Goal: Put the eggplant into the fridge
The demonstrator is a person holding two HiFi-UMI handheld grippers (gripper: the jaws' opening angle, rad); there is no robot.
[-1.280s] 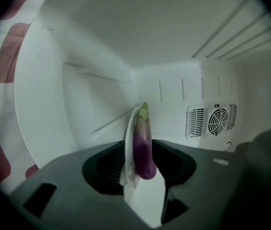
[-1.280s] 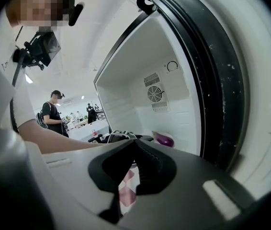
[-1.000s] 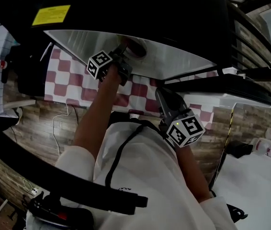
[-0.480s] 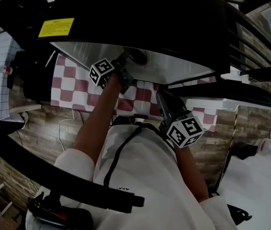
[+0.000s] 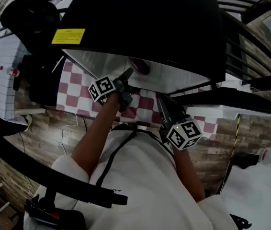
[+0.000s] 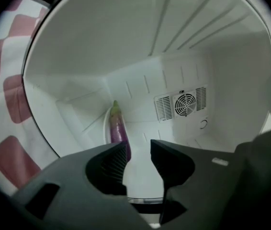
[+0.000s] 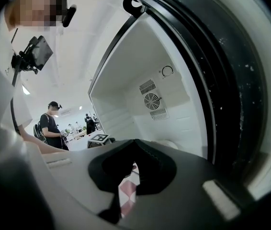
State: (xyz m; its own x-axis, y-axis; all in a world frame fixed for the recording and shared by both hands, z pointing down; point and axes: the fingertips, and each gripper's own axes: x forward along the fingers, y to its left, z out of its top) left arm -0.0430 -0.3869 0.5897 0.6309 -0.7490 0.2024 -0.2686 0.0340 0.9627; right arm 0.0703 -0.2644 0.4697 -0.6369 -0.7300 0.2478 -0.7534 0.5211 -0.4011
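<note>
The purple eggplant [image 6: 118, 131] with its green stem lies inside the white fridge [image 6: 78, 128], leaning into the back left corner. In the head view the eggplant [image 5: 140, 65] shows just inside the fridge's mouth. My left gripper [image 6: 138, 150] is in front of the opening, short of the eggplant. Its jaws are closing with a narrow gap and nothing between them. From the head view the left gripper [image 5: 127, 76] is at the fridge's lower edge. My right gripper [image 7: 134, 143] is shut and empty, beside the fridge's black door frame [image 7: 231, 80]; the head view has the right gripper [image 5: 163, 105] below the opening.
A fan grille [image 6: 186, 102] sits in the fridge's back wall. A red-and-white checkered cloth [image 5: 78, 90] lies beneath the fridge, on a wood-look floor [image 5: 44, 123]. Black rack bars [image 5: 250, 99] run to the right. A person [image 7: 53, 123] stands far off in the room.
My left gripper has drawn back out of the fridge's mouth, away from the eggplant, which stays inside. The right gripper has kept its place.
</note>
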